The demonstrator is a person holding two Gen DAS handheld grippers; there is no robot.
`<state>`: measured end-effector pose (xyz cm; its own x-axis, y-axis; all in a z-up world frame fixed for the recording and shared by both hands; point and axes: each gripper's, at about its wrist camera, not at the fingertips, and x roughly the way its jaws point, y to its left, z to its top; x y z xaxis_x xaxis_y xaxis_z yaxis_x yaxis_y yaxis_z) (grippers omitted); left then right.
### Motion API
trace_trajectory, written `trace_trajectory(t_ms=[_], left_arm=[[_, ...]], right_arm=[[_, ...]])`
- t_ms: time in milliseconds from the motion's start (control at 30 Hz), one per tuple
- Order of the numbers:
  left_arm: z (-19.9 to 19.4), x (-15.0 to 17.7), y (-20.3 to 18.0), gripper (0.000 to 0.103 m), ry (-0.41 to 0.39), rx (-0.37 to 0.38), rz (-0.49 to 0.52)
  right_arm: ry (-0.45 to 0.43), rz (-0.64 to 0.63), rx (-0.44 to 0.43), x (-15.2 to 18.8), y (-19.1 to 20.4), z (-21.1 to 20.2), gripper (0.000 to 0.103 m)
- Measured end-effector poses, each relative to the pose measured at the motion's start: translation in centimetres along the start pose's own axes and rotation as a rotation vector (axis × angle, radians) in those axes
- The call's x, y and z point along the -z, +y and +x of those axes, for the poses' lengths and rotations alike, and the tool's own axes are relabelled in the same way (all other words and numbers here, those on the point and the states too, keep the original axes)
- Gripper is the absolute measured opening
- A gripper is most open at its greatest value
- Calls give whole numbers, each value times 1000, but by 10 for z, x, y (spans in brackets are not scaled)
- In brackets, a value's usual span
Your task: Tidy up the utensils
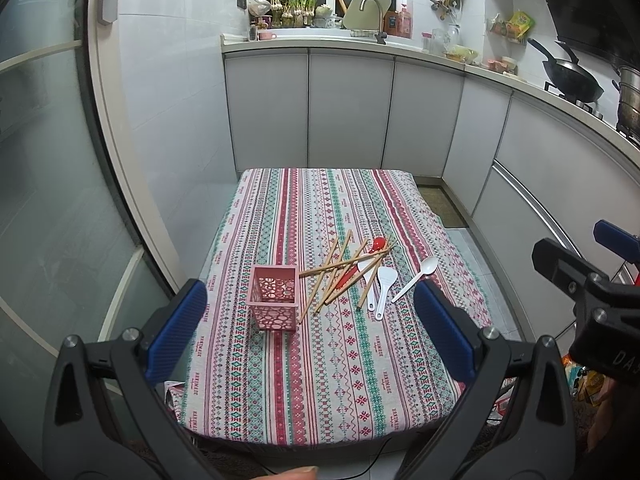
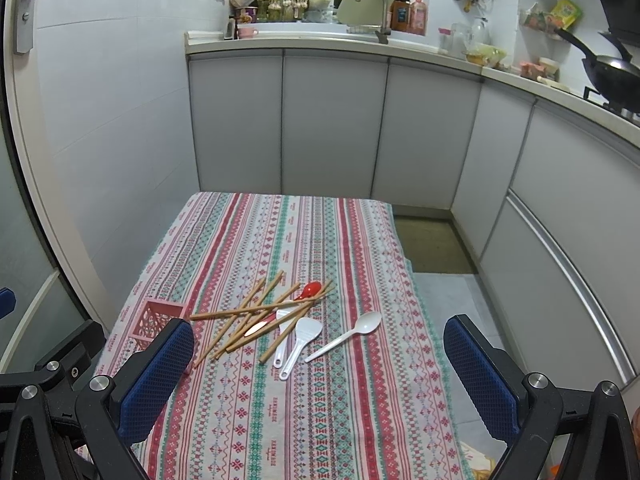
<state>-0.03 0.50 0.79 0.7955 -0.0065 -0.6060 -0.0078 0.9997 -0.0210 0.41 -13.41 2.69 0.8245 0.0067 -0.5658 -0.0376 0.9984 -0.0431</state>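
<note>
A pink perforated utensil holder [image 1: 274,297] stands upright and empty on the striped tablecloth [image 1: 320,380]; in the right wrist view the holder [image 2: 154,322] is partly hidden by my left finger. To its right lie several wooden chopsticks [image 1: 344,270] in a loose pile [image 2: 256,316], crossed over a red spoon [image 1: 362,262] [image 2: 304,293]. Two white rice paddles [image 1: 385,288] [image 2: 302,338] and a white spoon [image 1: 414,278] [image 2: 348,336] lie beside them. My left gripper [image 1: 310,330] is open and empty, above the near table. My right gripper [image 2: 320,376] is open and empty.
The table's near edge [image 1: 320,436] is just below my grippers. Grey kitchen cabinets [image 1: 348,112] run behind and along the right. A sink tap [image 1: 374,12], a wok [image 1: 572,76] and bottles sit on the counter. A glass door [image 1: 48,200] is at left.
</note>
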Motion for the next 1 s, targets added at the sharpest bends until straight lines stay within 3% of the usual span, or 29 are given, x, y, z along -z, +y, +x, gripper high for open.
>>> trace_trajectory(t_ms=[700, 1000], left_arm=[[12, -1, 5, 102, -3, -38, -17], [45, -12, 9, 102, 33, -45, -14]], right_arm=[[0, -3, -16, -6, 0, 7, 103], [16, 0, -34, -19, -5, 39, 103]])
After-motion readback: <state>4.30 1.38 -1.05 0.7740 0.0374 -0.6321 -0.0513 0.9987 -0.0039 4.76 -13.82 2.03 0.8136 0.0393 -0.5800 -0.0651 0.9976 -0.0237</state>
